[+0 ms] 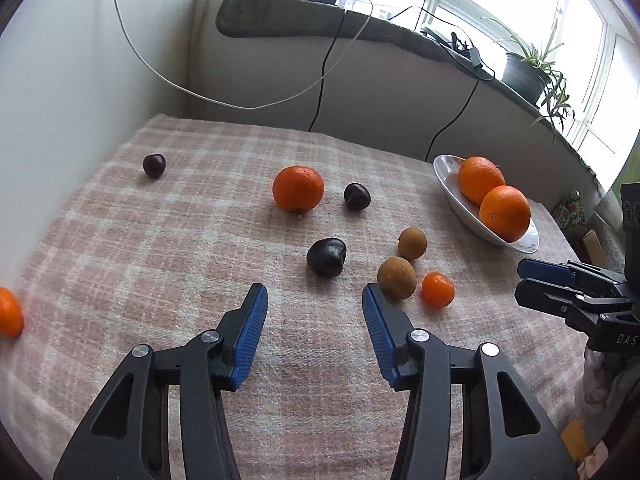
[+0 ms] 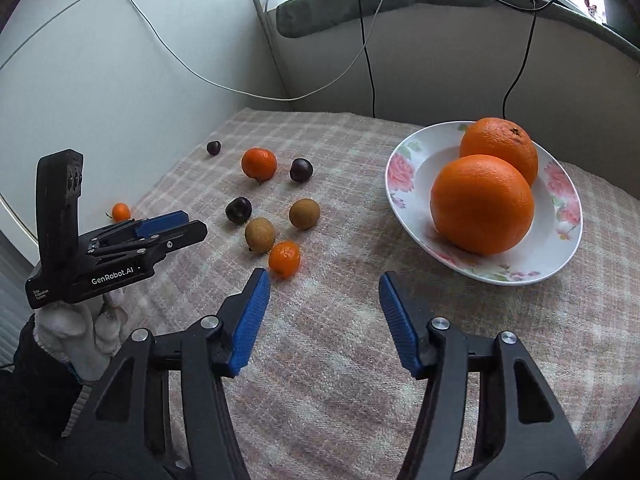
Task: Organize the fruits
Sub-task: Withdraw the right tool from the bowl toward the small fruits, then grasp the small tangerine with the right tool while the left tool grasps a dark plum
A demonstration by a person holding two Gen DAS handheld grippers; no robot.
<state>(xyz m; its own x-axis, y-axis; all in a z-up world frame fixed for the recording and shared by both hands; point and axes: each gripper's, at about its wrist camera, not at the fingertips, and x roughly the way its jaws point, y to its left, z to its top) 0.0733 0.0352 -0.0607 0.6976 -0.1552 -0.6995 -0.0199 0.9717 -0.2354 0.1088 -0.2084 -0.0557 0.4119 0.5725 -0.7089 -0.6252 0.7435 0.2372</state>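
Two large oranges (image 2: 482, 204) sit touching each other in a shallow white ceramic plate with a pink flower rim (image 2: 404, 168), which rests at the right side of the bench (image 2: 340, 340) on a pink and cream checked woven cloth (image 1: 120, 240).

The other fruits lie loose on the cloth to the left of the plate. A small orange mandarin (image 2: 284, 258) lies nearest the right gripper (image 2: 324, 300), just beyond its left finger. Touching the mandarin from behind is a round brown fruit (image 2: 260, 235), and a second round brown fruit (image 2: 305, 213) lies just beside that one. A dark purple plum (image 2: 238, 210) lies near the brown pair, on their left. Farther back are a medium orange (image 1: 298, 189) and a second dark plum (image 1: 357, 196) close beside it. A third, smaller dark plum (image 1: 154, 165) lies well apart towards the wall. Another small orange fruit (image 2: 121, 212) lies at the left edge of the cloth.

The right gripper hovers over bare cloth between the mandarin and the plate, its blue-padded fingers spread apart and holding nothing. The left gripper (image 1: 314, 300) also has its fingers apart and empty. In the left wrist view the nearer brown fruit lies just past its right fingertip. In the right wrist view, a white-gloved hand (image 2: 80, 328) holds the left gripper.

Behind the bench, black and white cables (image 1: 328, 60) hang down from a grey windowsill (image 1: 360, 28).
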